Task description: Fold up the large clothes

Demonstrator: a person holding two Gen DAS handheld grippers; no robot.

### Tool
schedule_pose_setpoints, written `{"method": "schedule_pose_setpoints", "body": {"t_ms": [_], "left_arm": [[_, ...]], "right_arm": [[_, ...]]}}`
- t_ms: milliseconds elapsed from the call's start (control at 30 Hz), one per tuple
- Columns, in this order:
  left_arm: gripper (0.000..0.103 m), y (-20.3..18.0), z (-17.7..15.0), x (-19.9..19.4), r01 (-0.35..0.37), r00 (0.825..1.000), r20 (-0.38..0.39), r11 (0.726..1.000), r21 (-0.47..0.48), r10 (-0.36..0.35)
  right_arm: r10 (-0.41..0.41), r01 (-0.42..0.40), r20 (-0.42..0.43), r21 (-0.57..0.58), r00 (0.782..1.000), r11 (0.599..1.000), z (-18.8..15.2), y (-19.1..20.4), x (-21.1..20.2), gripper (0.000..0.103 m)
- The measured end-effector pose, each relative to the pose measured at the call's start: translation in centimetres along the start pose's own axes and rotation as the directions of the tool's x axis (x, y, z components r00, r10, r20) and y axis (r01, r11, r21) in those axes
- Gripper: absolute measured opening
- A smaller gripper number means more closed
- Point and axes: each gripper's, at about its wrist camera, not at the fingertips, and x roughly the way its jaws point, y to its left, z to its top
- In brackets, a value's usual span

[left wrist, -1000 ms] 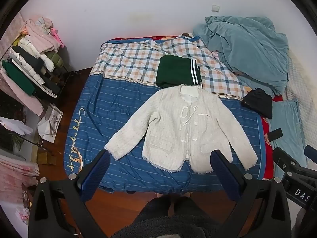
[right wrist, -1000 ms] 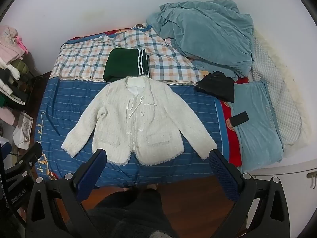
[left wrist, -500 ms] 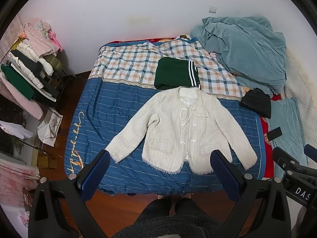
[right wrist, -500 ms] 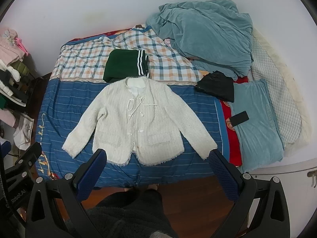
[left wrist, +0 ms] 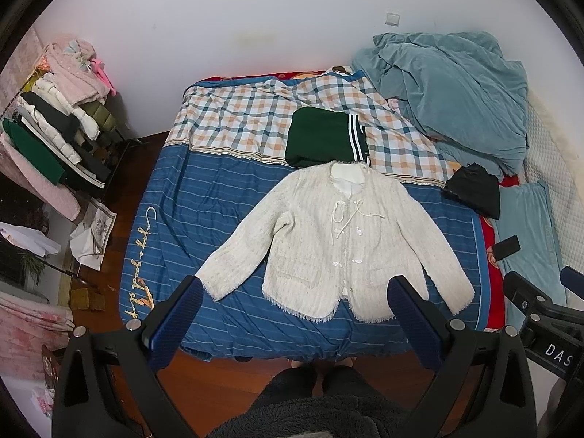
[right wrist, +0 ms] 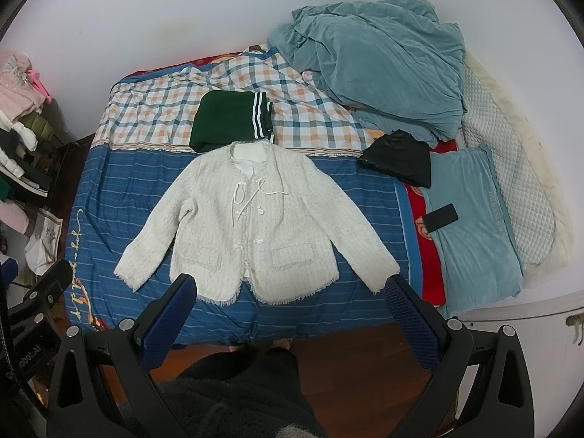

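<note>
Bed with blue striped and checked cover [left wrist: 204, 197]: unchanged from a second ago. Cream tweed jacket with fringed hem [left wrist: 339, 241], spread flat, sleeves out, at near edge: same spot, slightly lower in both views. Folded green garment with white stripes [left wrist: 321, 138] touching collar. Left claw [left wrist: 295, 292], right claw [right wrist: 290, 290]: both released, above near edge, nothing grasped, as before.

Soft, even indoor light, fairly dim, with no glare and barely any shadows. Both fisheye views bend hard at the rim and fade into black corners; centres stay sharp, edges soften slightly.
</note>
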Motion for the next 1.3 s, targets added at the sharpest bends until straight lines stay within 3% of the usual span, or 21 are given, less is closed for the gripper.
{"method": "schedule_pose_setpoints", "body": {"t_ms": [1300], "left_arm": [[0.103, -0.57, 0.26, -0.29, 0.000, 1.000, 0.018, 1.000, -0.001, 0.001]], "right_arm": [[0.002, -0.002, 0.009, 0.002, 1.000, 1.000, 0.43, -0.02, -0.31, 0.103]]}}
